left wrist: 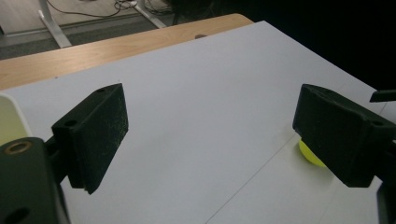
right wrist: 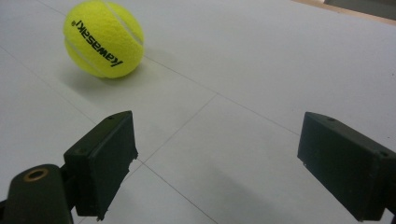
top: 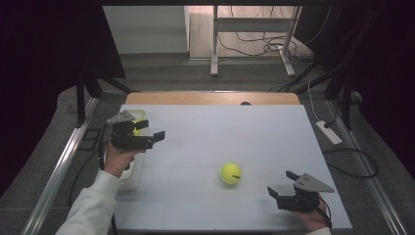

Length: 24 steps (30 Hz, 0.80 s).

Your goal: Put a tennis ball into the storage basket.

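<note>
— Near the lower middle of the high view, what is sitting on the white table [top: 220, 132]?

— A yellow tennis ball [top: 230, 173] is lying there by itself, a little right of centre, touching neither gripper. It is round, so it has no long axis to speak of; the dark mark on it is facing right and toward the bottom edge of the frame.

— Is the printing showing anywhere closer?

— Yes, in the right gripper view the ball [right wrist: 103, 38] is sitting in the upper left corner, and its black lettering is running upside down, slanting from upper left to lower right.

— How is the right gripper [top: 284, 184] standing?

— It is resting at the lower right of the high view, its jaws spread wide and pointing left toward the ball, with nothing between them. A hand [top: 313, 221] is holding it from the bottom edge.

— And the left gripper [top: 150, 130]?

— It is hovering at the left side of the frame, held by a hand [top: 117, 159] in a white sleeve [top: 90, 208], jaws released and pointing right. In the left gripper view the ball [left wrist: 310, 155] is peeking out at the right, mostly hidden behind the right-hand jaw.

— Anything beside that gripper?

— A pale tray [top: 134, 174] is sitting along the table's left edge, partly under the hand. Something yellow is showing inside it, behind the gripper, but I cannot tell what it is.
</note>
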Each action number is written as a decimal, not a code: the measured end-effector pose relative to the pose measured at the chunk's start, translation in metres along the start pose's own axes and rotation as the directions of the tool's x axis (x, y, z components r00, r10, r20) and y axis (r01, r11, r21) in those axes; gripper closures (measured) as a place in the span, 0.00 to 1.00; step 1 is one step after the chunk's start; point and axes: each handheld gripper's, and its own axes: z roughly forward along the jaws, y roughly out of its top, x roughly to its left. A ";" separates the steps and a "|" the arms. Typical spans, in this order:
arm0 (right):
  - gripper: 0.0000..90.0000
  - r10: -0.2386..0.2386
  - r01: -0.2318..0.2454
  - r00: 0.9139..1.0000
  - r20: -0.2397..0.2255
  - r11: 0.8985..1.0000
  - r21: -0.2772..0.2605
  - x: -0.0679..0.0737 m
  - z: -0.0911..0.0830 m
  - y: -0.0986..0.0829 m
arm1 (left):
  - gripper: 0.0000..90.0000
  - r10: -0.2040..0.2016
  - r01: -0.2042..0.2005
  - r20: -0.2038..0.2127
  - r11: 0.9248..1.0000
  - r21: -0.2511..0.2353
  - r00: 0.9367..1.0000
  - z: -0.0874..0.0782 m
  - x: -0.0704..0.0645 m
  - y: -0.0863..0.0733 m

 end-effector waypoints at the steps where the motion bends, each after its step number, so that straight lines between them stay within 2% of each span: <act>1: 0.12 -0.001 0.001 1.000 -0.004 1.000 0.000 0.000 0.000 0.000 | 0.12 0.006 -0.006 0.003 1.000 0.001 1.000 0.000 -0.001 -0.001; 7: 0.12 -0.005 0.005 1.000 -0.007 1.000 0.001 -0.001 0.001 0.000 | 0.12 0.025 -0.025 0.021 1.000 -0.004 0.999 0.002 -0.006 -0.003; 16: 0.12 -0.005 0.005 1.000 -0.003 1.000 0.002 0.000 0.001 0.000 | 0.12 0.033 -0.033 0.042 0.999 -0.007 0.999 0.006 -0.012 -0.005; 24: 0.12 -0.003 0.003 1.000 -0.004 1.000 0.001 -0.001 0.001 0.000 | 0.12 0.044 -0.044 0.058 0.999 0.000 0.997 0.016 -0.020 -0.007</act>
